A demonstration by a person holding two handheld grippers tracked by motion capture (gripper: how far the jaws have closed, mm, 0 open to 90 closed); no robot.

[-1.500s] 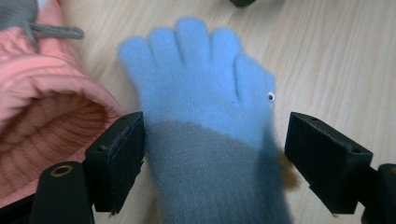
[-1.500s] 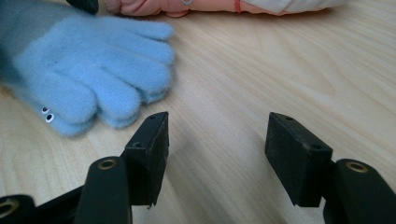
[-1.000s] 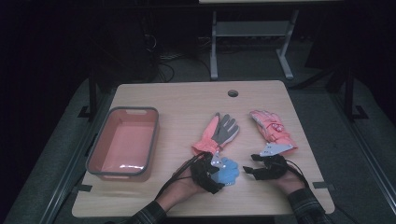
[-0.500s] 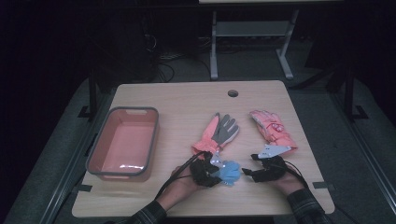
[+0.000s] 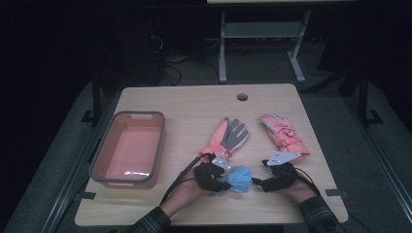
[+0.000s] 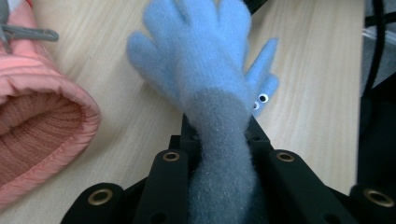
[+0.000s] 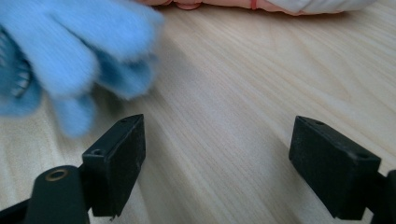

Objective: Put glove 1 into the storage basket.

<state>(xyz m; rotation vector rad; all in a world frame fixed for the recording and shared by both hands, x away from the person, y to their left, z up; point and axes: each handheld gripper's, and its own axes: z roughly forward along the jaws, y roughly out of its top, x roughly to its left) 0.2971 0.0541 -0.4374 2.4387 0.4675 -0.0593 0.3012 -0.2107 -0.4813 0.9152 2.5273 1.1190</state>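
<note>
Dim room, pale wood-grain rectangular surface [image 5: 194, 104] with a round cable hole [image 5: 242, 97] near its far edge, grey carpeted floor [image 5: 330, 111] around it, grey metal-framed stand [image 5: 262, 34] behind, black cables [image 5: 167, 73] trailing on the floor, dark background beyond.

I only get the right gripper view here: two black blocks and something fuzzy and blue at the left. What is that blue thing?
Observer: A small blue knitted glove with a grey cuff and googly eyes. The left gripper is shut on that cuff.
Operator: Funny! And the pink strip along the top of my picture?
Observer: That is a pink glove lying flat on the wooden table, just beyond the right gripper.
Operator: Is it the only pink one?
Observer: No. A second pink glove, grey palm up, lies to its left, and a pink tray stands at the table's left side.
</note>
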